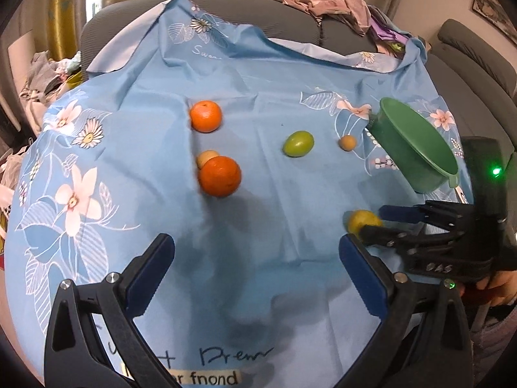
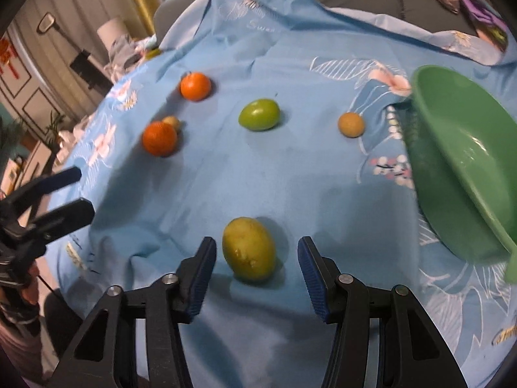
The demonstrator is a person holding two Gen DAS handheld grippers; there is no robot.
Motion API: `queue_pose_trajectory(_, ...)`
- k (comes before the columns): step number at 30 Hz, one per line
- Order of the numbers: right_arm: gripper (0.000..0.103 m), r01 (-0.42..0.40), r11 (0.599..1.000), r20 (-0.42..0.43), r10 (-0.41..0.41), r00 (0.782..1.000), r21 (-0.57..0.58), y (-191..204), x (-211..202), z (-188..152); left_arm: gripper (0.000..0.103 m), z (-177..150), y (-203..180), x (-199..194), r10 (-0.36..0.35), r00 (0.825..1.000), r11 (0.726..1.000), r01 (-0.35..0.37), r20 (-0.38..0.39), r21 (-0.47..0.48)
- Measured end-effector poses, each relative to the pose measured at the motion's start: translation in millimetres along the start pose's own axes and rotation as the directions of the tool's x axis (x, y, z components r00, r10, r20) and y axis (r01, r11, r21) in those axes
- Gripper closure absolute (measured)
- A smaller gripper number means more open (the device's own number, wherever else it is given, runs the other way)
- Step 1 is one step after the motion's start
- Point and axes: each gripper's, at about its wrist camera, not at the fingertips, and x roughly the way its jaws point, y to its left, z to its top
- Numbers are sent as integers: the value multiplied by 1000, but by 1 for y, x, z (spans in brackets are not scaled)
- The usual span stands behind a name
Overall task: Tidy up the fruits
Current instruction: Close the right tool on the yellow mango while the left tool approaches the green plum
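Yellow-green fruit (image 2: 248,253), oval, glossy; between right tool's (image 2: 257,266) spread fingers.

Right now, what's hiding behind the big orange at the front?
A small tan fruit sits just behind the front orange, apparently touching it. Only its top shows; the orange covers its lower part. Farther back lies another orange on the blue cloth.

Black tongs (image 2: 257,258) — blue ribbed pads (image 2: 310,266), silver screws, green LED.
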Motion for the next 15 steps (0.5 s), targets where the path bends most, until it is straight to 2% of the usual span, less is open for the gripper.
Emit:
queue_pose_trajectory(2,52,5,1000,-16,-5,1000,-14,0,7,1,1,3,-1,5,-5,1000,1000,5,-7,7)
queue_pose_trajectory(3,62,-6,1000,-22,5,1000,-19,0,11,1,1,5,-2,9,-9,1000,1000,10,-11,10)
queue_pose_trajectory(4,65,-14,1000,-22,13,1000,-25,0,12,1,1,7,-2,11,-13,1000,1000,13,-13,13)
queue_pose_trajectory(7,65,-12,999,0,12,1000,-37,-2,12,3,1,14,-3,18,-26,1000,1000,26,-17,16)
queue_pose_trajectory(15,65,-30,997,67,25,997,74,-38,12,19,2,47,-17,47,-41,999,998,42,-17,54)
